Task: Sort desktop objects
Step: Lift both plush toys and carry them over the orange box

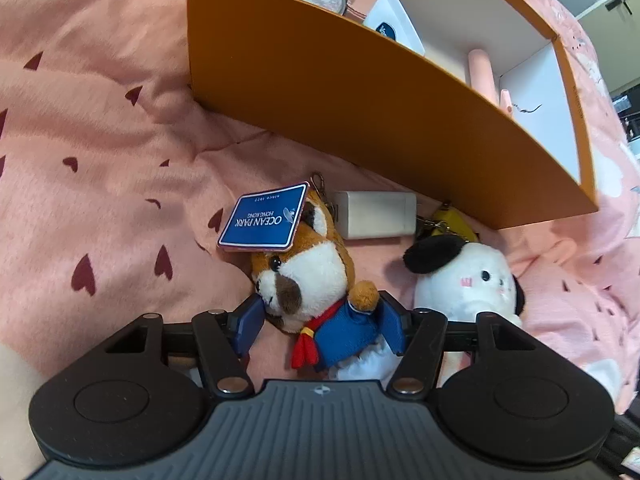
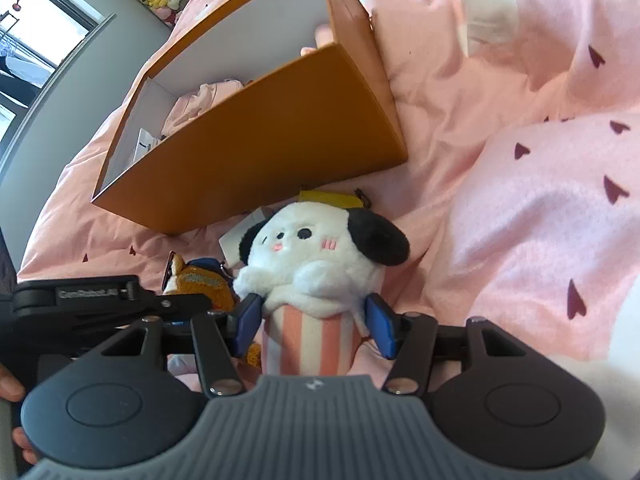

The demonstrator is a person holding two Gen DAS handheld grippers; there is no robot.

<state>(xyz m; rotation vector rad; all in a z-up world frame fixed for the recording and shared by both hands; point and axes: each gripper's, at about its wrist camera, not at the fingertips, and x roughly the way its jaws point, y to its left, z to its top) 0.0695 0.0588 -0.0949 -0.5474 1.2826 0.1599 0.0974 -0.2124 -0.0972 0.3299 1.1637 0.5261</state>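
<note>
A brown-and-white plush animal (image 1: 316,280) in a blue coat with a blue "Ocean Park" tag (image 1: 264,218) lies on the pink bedding. My left gripper (image 1: 320,324) is open with its blue pads on either side of the plush's body. A white plush dog (image 1: 468,280) with black ears lies to its right. In the right wrist view my right gripper (image 2: 314,324) is closed around that white plush dog (image 2: 316,256) at its pink-striped base. The orange box (image 1: 360,92) stands just behind both toys and holds several items.
A white charger block (image 1: 376,216) and a yellow item (image 1: 452,220) lie against the orange box's front wall (image 2: 260,136). Pink bedding with dark hearts (image 1: 100,160) is rumpled all around. The left gripper's body (image 2: 100,296) shows in the right wrist view.
</note>
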